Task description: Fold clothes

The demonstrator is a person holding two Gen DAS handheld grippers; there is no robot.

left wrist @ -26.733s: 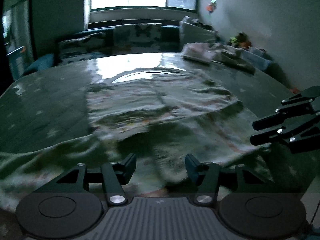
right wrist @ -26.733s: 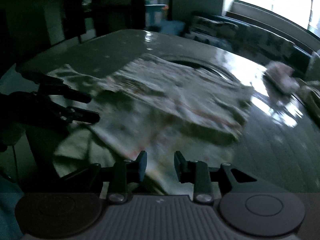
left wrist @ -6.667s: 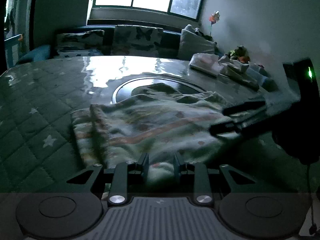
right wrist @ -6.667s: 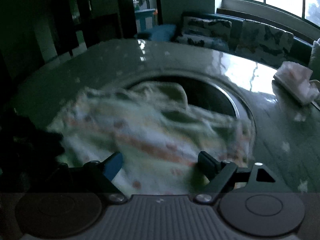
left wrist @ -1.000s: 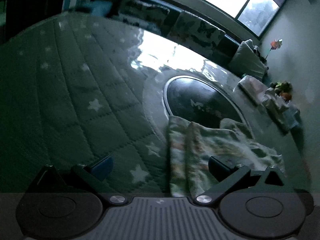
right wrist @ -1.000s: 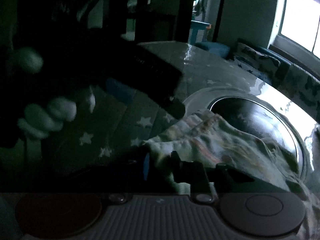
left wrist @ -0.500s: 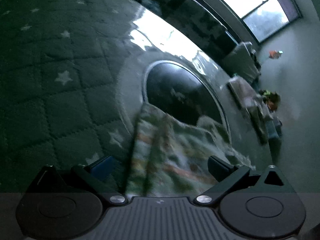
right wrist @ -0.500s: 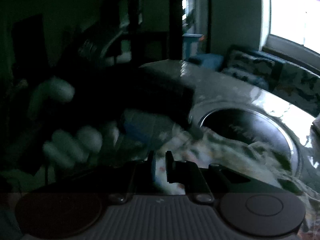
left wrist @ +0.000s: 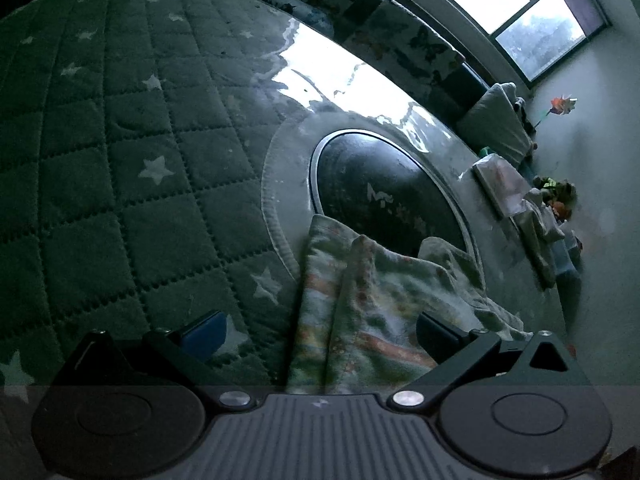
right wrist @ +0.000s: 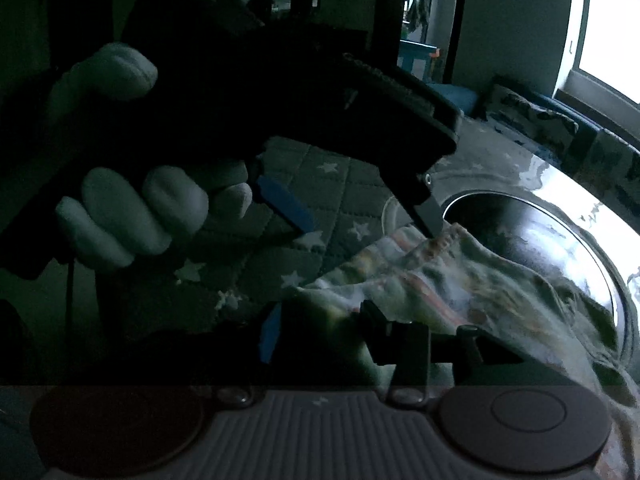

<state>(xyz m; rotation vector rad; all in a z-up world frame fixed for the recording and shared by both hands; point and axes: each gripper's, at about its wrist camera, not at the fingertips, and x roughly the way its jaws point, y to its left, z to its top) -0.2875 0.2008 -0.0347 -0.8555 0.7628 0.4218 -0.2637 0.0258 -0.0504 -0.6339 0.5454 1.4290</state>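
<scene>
Left wrist view. Left tool (left wrist: 318, 330) stood wide apart, released, its blue-padded finger over the quilted star-print cover (left wrist: 120, 152) and its other finger over the cloth. The folded patterned garment (left wrist: 360, 312) lay between the fingers, bunched in layers, its far edge lapping onto the dark round inset (left wrist: 384, 196) in the middle of the bench (left wrist: 288, 140). No container was in sight. Along the far right edge of the bench sat a stack of folded clothes (left wrist: 500, 184) and some small clutter too blurred to name. A cushioned sofa (left wrist: 400, 36) ran under the window (left wrist: 520, 12); a pillow (left wrist: 496, 120) leaned at its end.

Right wrist view. Right tool (right wrist: 320, 330) showed a gap between its fingers with a fold of the garment (right wrist: 440, 280) lying in it; cannot tell whether it gripped. The person's gloved hand (right wrist: 140, 196) held the left tool (right wrist: 368, 216) close ahead, filling much of the frame and blocking the room behind. Its dark fingertip touched the garment's upper edge, while the blue-padded finger hung apart above the cover (right wrist: 320, 184). The garment spread rightward over the round inset (right wrist: 540, 232).
</scene>
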